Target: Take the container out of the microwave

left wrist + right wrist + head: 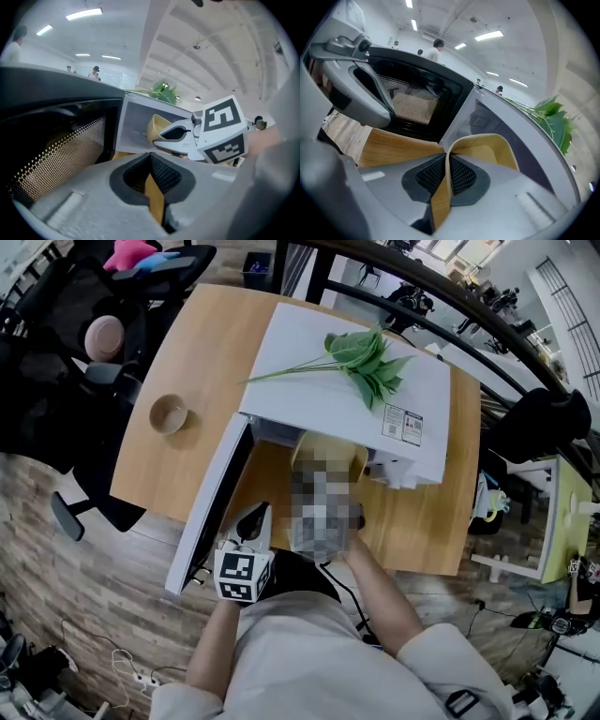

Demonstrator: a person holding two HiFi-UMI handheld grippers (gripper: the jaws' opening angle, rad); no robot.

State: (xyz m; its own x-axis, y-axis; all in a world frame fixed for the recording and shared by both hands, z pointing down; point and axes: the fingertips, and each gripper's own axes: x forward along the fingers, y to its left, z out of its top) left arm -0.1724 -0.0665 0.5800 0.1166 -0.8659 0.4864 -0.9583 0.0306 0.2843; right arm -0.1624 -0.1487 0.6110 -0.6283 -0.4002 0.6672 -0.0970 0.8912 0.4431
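Note:
The white microwave (347, 399) stands on a wooden table (187, 352) with its door (211, 502) swung open to the left. A pale yellow container (328, 457) sits at the oven's mouth, tilted. My right gripper (449, 159) is shut on the container's (487, 150) thin rim; in the head view a blur patch hides most of it. In the left gripper view the right gripper (176, 136) shows with its marker cube (225, 129) in front of the container (157, 127). My left gripper (251, 526) hangs beside the door, shut (151, 161) with nothing in it.
A green leafy sprig (366, 357) lies on top of the microwave. A small wooden bowl (169, 413) sits on the table's left part. A black office chair (84, 334) stands left of the table. The open door (412, 98) blocks the left side.

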